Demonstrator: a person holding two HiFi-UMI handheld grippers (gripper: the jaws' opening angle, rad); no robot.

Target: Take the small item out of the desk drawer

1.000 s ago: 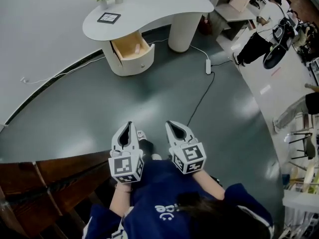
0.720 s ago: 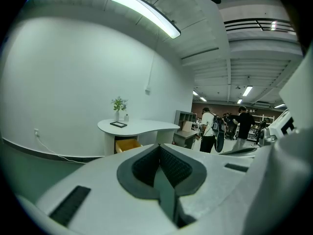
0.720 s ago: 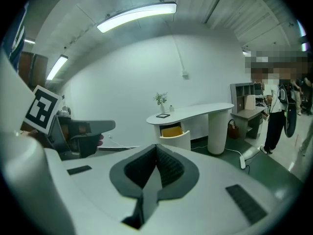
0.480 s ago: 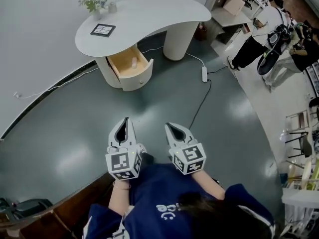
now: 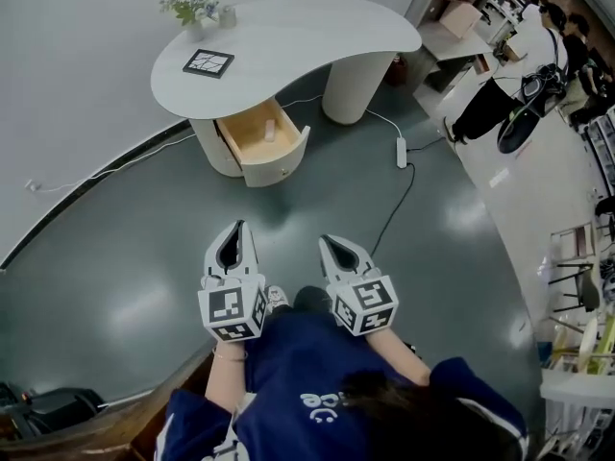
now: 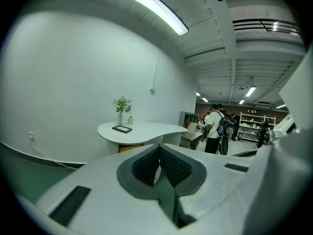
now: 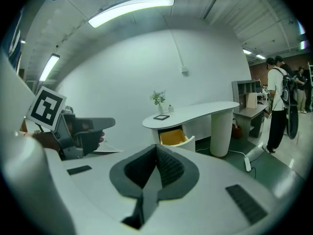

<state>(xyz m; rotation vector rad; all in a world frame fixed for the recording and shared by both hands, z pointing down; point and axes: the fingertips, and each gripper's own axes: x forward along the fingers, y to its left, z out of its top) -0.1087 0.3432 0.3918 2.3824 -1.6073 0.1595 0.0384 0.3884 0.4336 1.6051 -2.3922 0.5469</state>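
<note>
Dark green floor (image 5: pixel 144 248) lies between me and the curved white desk (image 5: pixel 307 32). From the head view I look down into its drawer (image 5: pixel 283 158), pulled open, with the small item (image 5: pixel 270 131) lying inside, well apart from both grippers. The left gripper (image 5: pixel 239 225) and right gripper (image 5: pixel 325 241) sit side by side, each with its jaws pressed together on nothing. The right gripper view gives me the drawer's yellow inside, but I cannot pick out the item there. The left gripper view hides most of the drawer behind its jaws, yet shows people (image 6: pixel 215 126) near distant shelves (image 6: pixel 254 124).
</note>
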